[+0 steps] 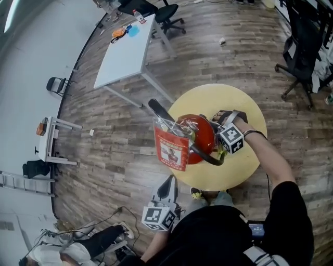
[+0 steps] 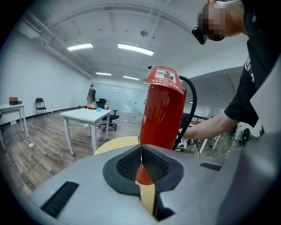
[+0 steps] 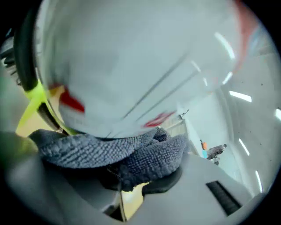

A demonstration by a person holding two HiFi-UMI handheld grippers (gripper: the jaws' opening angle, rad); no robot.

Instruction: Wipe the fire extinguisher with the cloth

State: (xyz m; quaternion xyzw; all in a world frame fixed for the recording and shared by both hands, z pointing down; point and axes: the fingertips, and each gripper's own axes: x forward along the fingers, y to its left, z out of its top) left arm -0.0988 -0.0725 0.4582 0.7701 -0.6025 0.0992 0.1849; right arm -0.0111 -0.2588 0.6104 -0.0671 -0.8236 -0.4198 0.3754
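Fire extinguisher (image 1: 200, 136) here is one glossy red cylinder standing upright on the round yellow table (image 1: 244, 104), toward the left part of the top. It's got a black lever handle up top, a black hose (image 1: 208, 156) looping down its side and a red tag (image 1: 171, 148) hanging off the neck. Counting up: one extinguisher, one grey cloth (image 3: 109, 151), two grippers, one round table. The right gripper (image 1: 218, 124) is clamped on the cloth, which bunches out over both jaws and sits pressed against the extinguisher's side; in the right gripper view the shiny body fills almost everything above the cloth. The left gripper (image 1: 169, 185) is held low at the near edge of the table, off the top, with jaws together and nothing between them, pointing at the extinguisher. Room-wise, the right and far parts of the tabletop are bare, and there's open wood floor all around it. A white table (image 1: 125, 54) stands well apart on the far left, with an office chair (image 1: 169, 15) past it and another chair (image 1: 302, 47) off on the far right.
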